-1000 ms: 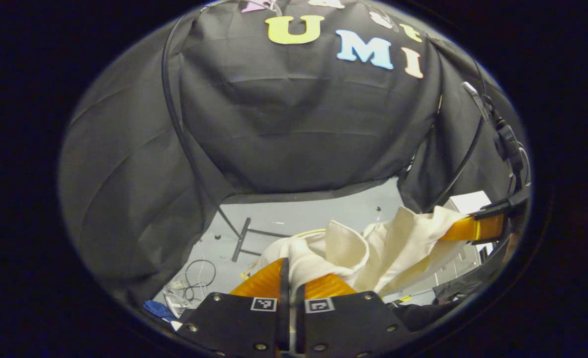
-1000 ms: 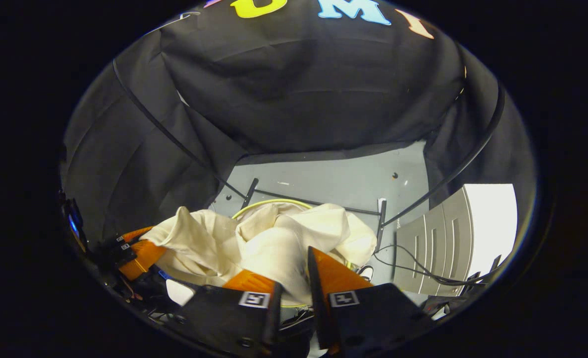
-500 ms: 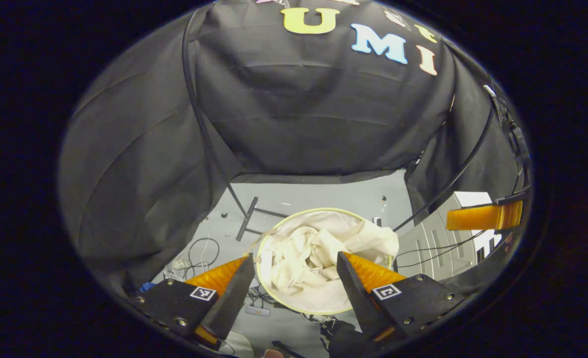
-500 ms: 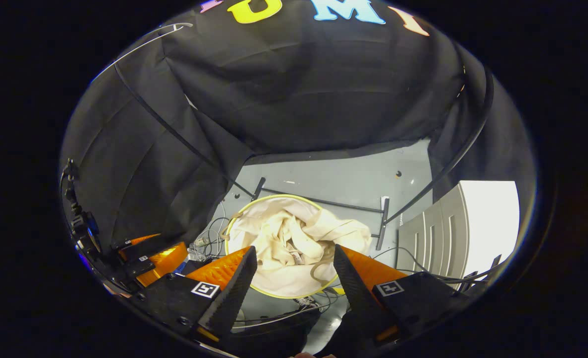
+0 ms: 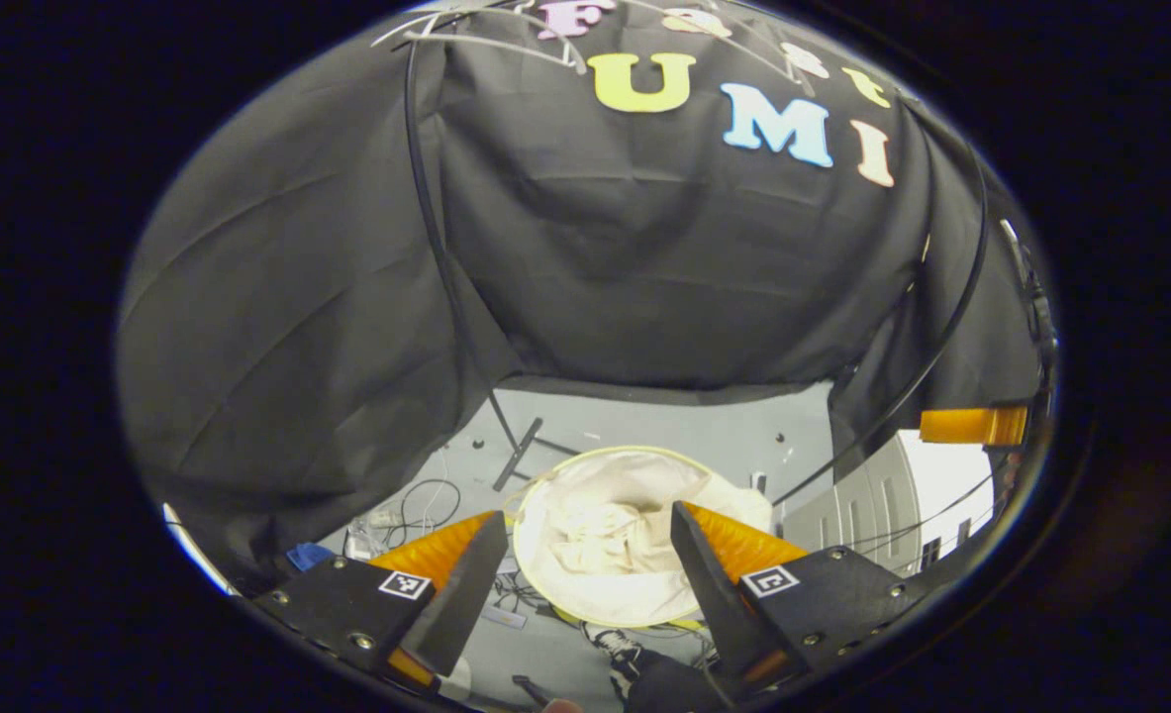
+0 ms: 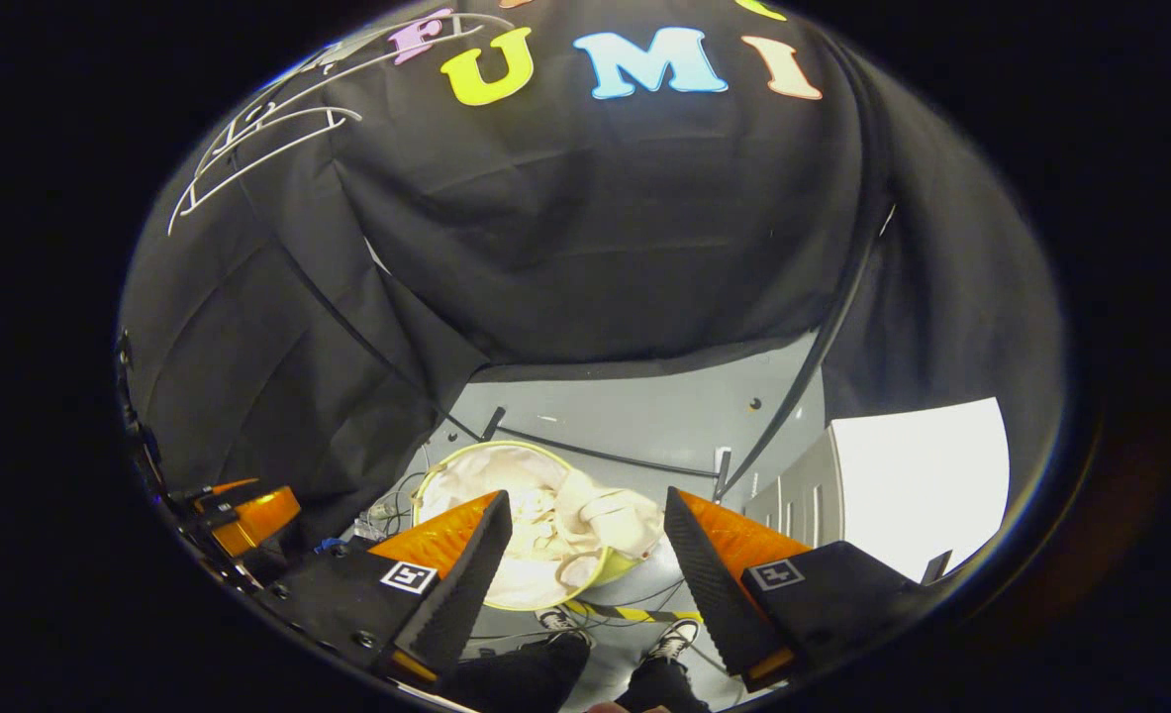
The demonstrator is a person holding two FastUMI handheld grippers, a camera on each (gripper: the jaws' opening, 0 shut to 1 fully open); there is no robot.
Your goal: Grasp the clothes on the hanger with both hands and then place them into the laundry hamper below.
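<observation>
The cream clothes [image 5: 610, 530] lie bunched inside the round laundry hamper [image 5: 536, 574], which stands on the grey floor [image 5: 664, 426] below both grippers; in the right gripper view a fold of the cloth [image 6: 610, 515] hangs over the hamper's rim [image 6: 427, 480] on the side toward the grey cabinet [image 6: 793, 505]. The left gripper [image 5: 585, 579] hovers well above the hamper with its fingers [image 5: 466, 584] spread wide and nothing between them. The right gripper [image 6: 585, 579] is also high over the hamper, its fingers [image 6: 699, 579] wide apart and bare. White wire hangers [image 6: 268, 129] hang near the top of the black cloth wall [image 6: 595, 228]. Loose cables [image 5: 417, 505] trail on the floor beside the hamper, and what look like a person's shoes [image 6: 669, 642] show at the bottom edge, though that part is dim
</observation>
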